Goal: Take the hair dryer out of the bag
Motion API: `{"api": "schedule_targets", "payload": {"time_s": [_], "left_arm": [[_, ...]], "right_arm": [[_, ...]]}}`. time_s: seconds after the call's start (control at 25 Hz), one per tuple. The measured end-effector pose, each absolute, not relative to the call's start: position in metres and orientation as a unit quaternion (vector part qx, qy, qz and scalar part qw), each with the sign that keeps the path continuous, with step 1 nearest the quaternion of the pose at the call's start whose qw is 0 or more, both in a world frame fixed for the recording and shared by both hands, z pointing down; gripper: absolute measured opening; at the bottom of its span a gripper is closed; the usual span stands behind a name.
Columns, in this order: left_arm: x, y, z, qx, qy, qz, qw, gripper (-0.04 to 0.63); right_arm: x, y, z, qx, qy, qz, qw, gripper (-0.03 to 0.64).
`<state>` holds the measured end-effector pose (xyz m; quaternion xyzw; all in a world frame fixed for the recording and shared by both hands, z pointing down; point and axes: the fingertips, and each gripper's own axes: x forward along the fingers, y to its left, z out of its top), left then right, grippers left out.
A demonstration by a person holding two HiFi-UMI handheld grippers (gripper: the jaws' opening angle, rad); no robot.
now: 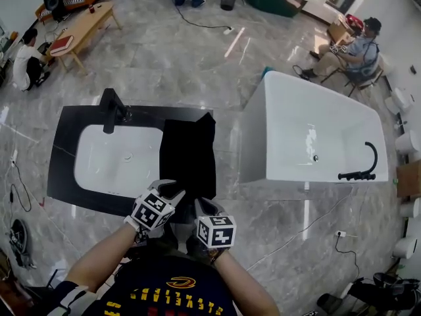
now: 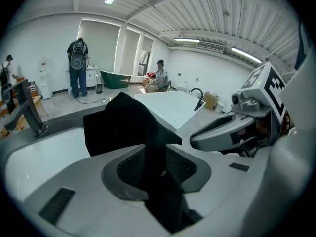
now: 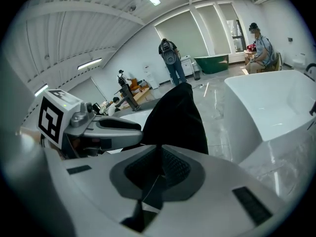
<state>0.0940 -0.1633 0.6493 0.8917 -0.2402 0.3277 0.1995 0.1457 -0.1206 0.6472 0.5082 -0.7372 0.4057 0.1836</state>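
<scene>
Bag: the black bag [image 1: 189,151] lies flat on the dark counter [image 1: 66,176], just to the right of the white sink [image 1: 115,160].
Long axis: it runs straight away from the person, from the near edge of the counter to the far edge.
Left tool [image 2: 157,158]: closed on a fold of the bag's cloth at its near end.
Right tool [image 3: 159,171]: also closed, with a thin piece of the same cloth pinched, just beside the left one.
Hair dryer: not seen in any view; I judge it is inside the bag, ahead of both tools.
Nearer hand: neither; both hold the same end.
Mouth of bag: I cannot tell which end.
</scene>
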Motion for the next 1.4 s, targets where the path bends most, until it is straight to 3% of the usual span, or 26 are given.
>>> {"api": "schedule_targets", "payload": {"time_s": [0.28,0.32,0.36,0.44,0.96,1.0,1.12,1.4], "left_arm": [[0.093,-0.165,0.671,0.875,-0.222,0.371,0.217,0.105],[0.093,-0.167,0.67,0.875,-0.224,0.37,0.218,0.089],[0.093,-0.17,0.668,0.875,-0.228,0.366,0.221,0.031],[0.093,-0.178,0.661,0.877,-0.237,0.351,0.227,0.014],[0.102,-0.212,0.606,0.913,-0.231,0.236,0.241,0.012],[0.101,-0.214,0.604,0.913,-0.231,0.231,0.242,0.012],[0.097,-0.217,0.599,0.915,-0.232,0.215,0.25,0.012],[0.088,-0.222,0.603,0.911,-0.239,0.198,0.272,0.012]], "right_arm": [[0.142,-0.131,0.657,0.494,-0.736,0.42,0.192,0.036],[0.141,-0.132,0.658,0.492,-0.737,0.421,0.193,0.041],[0.139,-0.132,0.658,0.489,-0.738,0.423,0.194,0.044],[0.134,-0.132,0.658,0.48,-0.742,0.426,0.194,0.045],[0.104,-0.184,0.662,0.504,-0.733,0.42,0.18,0.045],[0.107,-0.189,0.663,0.52,-0.724,0.412,0.188,0.064],[0.114,-0.199,0.671,0.548,-0.704,0.401,0.208,0.238],[0.121,-0.206,0.694,0.563,-0.669,0.395,0.283,0.247]]}}
